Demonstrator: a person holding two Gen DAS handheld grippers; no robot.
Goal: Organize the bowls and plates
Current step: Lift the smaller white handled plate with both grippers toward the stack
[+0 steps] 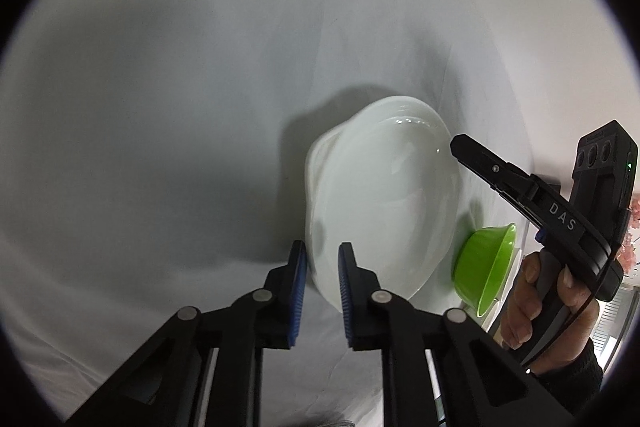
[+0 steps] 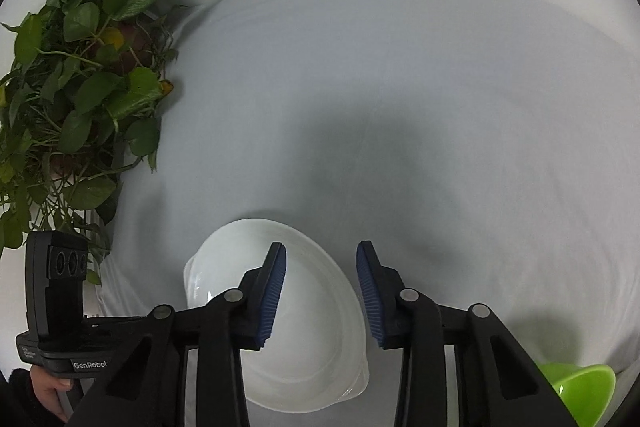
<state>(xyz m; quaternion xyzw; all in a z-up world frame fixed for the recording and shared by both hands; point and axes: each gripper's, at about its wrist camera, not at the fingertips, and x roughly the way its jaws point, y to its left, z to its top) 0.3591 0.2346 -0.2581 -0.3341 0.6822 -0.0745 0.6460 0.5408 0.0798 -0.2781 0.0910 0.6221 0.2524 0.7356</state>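
Legible markings: "DAS" in pale letters on the black body of the right gripper (image 1: 456, 147); "GenRobot" in white on the black base of the left gripper (image 2: 90, 364), beside small unreadable print.

A stack of white plates (image 1: 384, 199) lies on the white-clothed table (image 1: 160, 107), glossy and shallow, the upper plate sitting slightly askew so that a lower rim peeks out along one edge. Just beside the stack stands a bright green bowl (image 1: 486, 269), small, with a flared rim, upright on a white plate (image 1: 516, 263) of which only the edge shows
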